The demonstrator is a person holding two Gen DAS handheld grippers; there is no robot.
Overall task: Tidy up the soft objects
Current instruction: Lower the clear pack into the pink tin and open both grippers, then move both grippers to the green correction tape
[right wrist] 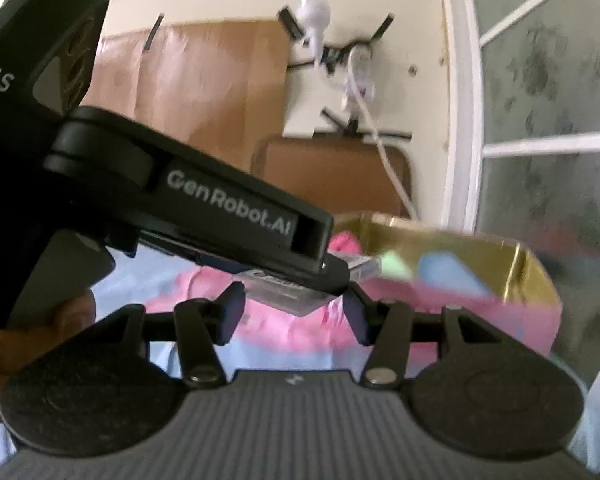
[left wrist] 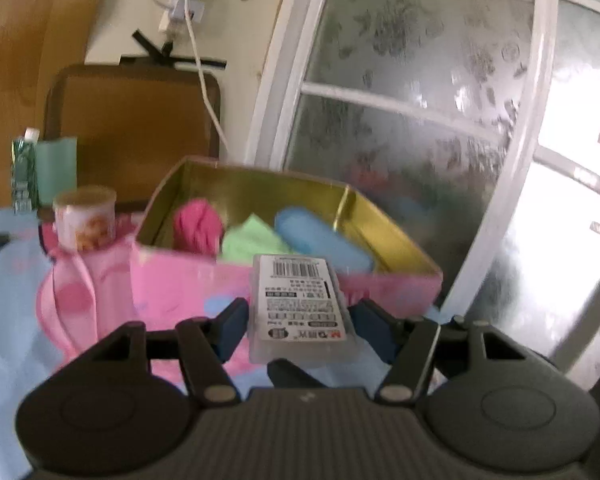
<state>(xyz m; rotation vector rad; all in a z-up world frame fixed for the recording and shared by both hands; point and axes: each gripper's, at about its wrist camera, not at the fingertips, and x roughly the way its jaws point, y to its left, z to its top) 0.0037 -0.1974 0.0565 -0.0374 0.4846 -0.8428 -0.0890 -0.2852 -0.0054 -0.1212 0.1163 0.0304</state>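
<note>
My left gripper (left wrist: pixel 302 314) is shut on a clear plastic box (left wrist: pixel 300 304) with a barcode label, held in the air just before a pink tin (left wrist: pixel 180 276) with a gold inside. In the tin lie a pink bundle of cloth (left wrist: pixel 198 226), a green cloth (left wrist: pixel 252 240) and a blue soft piece (left wrist: pixel 320 240). In the right wrist view the left gripper (right wrist: pixel 340 276) crosses from the upper left with the clear box (right wrist: pixel 288 294). My right gripper (right wrist: pixel 294 306) stands open below and behind that box, pads apart from it. The tin (right wrist: pixel 520 272) lies beyond, to the right.
A printed can (left wrist: pixel 86 220), a green bottle (left wrist: pixel 24 172) and a teal pack (left wrist: pixel 56 170) stand left of the tin. A brown tray (left wrist: pixel 132 128) leans on the wall under a white cable (left wrist: pixel 204 80). A frosted glass door (left wrist: pixel 420 100) is close on the right. A hand (right wrist: pixel 72 308) holds the left gripper.
</note>
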